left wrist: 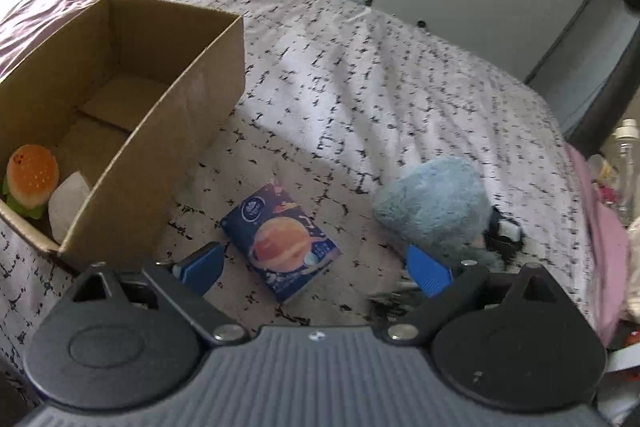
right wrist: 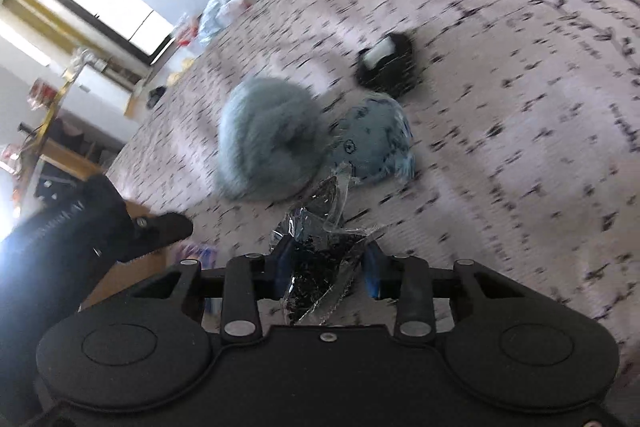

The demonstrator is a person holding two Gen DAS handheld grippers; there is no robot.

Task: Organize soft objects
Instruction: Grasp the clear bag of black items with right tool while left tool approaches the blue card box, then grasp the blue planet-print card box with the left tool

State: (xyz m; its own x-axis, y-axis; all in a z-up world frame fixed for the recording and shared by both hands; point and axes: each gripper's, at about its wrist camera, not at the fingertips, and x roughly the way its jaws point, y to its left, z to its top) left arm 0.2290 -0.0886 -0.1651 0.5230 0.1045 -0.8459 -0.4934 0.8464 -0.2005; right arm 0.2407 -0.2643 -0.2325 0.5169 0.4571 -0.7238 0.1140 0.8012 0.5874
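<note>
Left gripper [left wrist: 316, 267] — spread wide, gripping nothing, tilted down at the bedspread [left wrist: 360, 87]. Straight ahead and between its two fingers, flat on the cloth: dark blue packet [left wrist: 280, 243] with an orange ringed planet printed on it. Long axis slanted, far-left corner to near-right corner, so neither square to the jaws nor in line with them; probably wants a small wrist roll before closing across the short side. Looks thin, glossy and slightly pillowy — likely to give when squeezed.

Cardboard box [left wrist: 160, 115] just to the left of that gripper, open-topped, near wall close beside the packet. Already inside, at the near end: burger plush [left wrist: 32, 179] and something white next to it. Short carry to the left, by the look of it, and clearly the left hand's job.

Right gripper [right wrist: 328, 263] — narrowed onto a crinkly clear bag [right wrist: 316, 279] of dark contents, pads seemingly against both sides. Farther from the box.

Beyond it, on the bedspread: fluffy grey-blue plush [right wrist: 264, 143], touching a smaller patterned blue plush [right wrist: 376, 143]; black item [right wrist: 388, 67] with a white label farther off. Right-hand view blurred.
</note>
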